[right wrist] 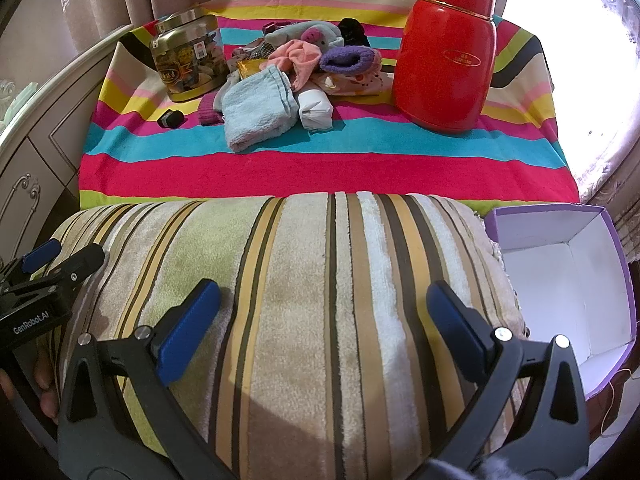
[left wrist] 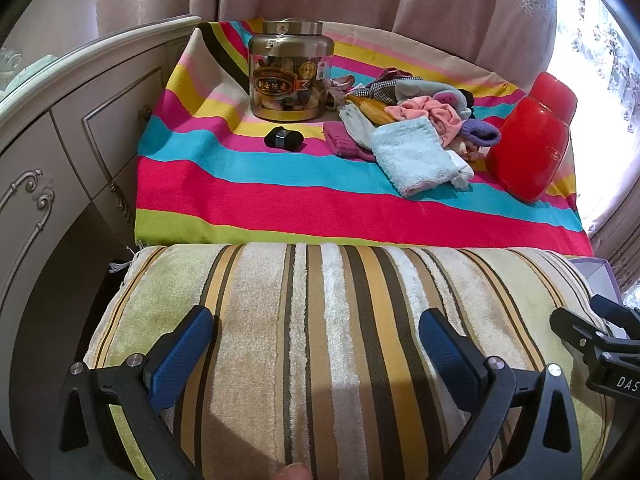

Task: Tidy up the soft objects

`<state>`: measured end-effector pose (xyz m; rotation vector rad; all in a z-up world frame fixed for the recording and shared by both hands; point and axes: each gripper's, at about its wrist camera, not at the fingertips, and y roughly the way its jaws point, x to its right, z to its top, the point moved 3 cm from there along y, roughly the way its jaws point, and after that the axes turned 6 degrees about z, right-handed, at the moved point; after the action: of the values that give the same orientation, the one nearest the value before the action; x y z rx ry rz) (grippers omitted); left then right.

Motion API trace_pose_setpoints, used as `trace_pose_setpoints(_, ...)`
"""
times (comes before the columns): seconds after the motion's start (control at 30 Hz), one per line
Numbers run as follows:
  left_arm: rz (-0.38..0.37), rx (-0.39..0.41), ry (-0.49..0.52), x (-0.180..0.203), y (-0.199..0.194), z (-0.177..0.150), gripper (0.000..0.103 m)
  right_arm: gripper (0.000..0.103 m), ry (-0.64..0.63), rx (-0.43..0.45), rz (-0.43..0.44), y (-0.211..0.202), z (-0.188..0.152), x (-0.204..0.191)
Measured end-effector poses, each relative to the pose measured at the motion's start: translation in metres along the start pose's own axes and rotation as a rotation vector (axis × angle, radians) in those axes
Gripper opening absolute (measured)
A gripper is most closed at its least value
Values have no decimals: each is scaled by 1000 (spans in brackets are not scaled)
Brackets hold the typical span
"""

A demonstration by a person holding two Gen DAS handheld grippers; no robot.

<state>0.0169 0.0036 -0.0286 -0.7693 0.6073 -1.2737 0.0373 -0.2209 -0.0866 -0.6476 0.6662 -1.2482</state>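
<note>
Both left tongs (left wrist: 316, 334) and right tongs (right wrist: 324, 306) hang spread and empty over the striped towel (right wrist: 304, 280); beyond, socks (right wrist: 296, 68) lie piled beside a red flask (right wrist: 444, 68)

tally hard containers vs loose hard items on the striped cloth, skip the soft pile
Jars: 1, clear jar
Flasks: 1, red flask
Small black items: 1, black object
Total: 3
</note>
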Motion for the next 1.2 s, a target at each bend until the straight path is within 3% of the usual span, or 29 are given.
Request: trace_pose_setpoints(1.2, -1, 3, -3, 2, -4, 3, 103, 103, 4, 8, 1, -2, 0, 0)
